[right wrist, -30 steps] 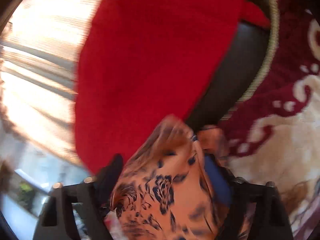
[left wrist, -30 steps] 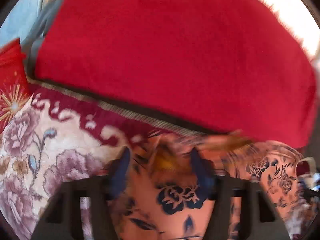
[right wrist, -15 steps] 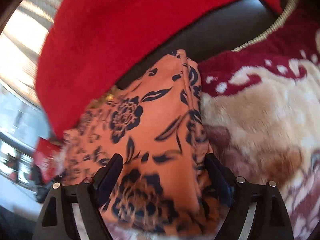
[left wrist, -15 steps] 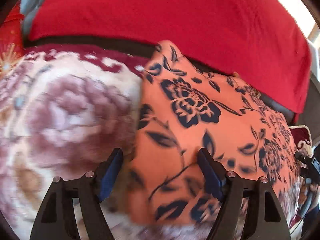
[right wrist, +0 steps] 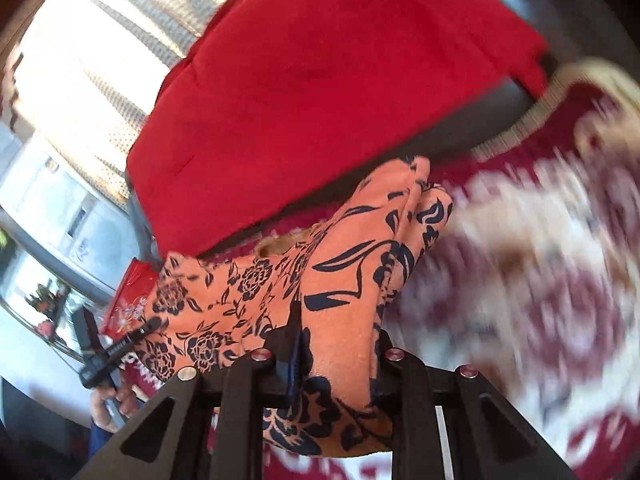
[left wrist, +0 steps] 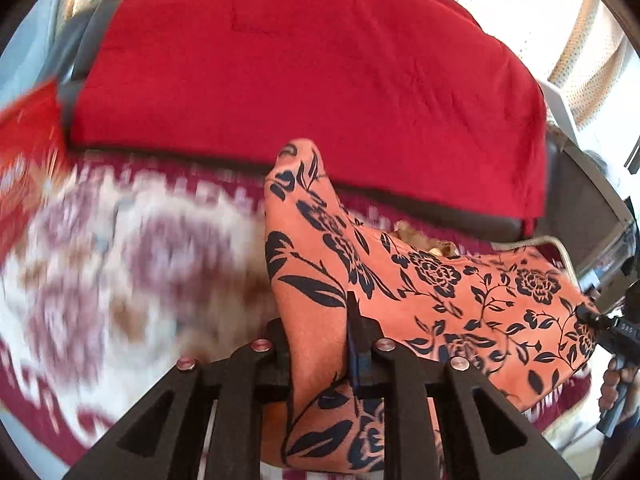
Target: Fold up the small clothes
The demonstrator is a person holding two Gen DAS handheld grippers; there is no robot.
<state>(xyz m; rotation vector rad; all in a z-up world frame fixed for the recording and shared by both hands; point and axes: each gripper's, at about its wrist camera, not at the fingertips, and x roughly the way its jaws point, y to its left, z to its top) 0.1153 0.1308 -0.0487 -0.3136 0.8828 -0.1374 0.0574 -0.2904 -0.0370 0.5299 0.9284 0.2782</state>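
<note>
Orange flowered garment lifted over the patterned blanket, our left gripper and right gripper each closing on a bunched edge, red cover behind.

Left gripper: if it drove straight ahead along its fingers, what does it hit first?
The orange floral garment: the left gripper is closing on it, fabric bunched between the jaws. Past that, probably the floral blanket, then the red cushion; depth is unclear.
</note>
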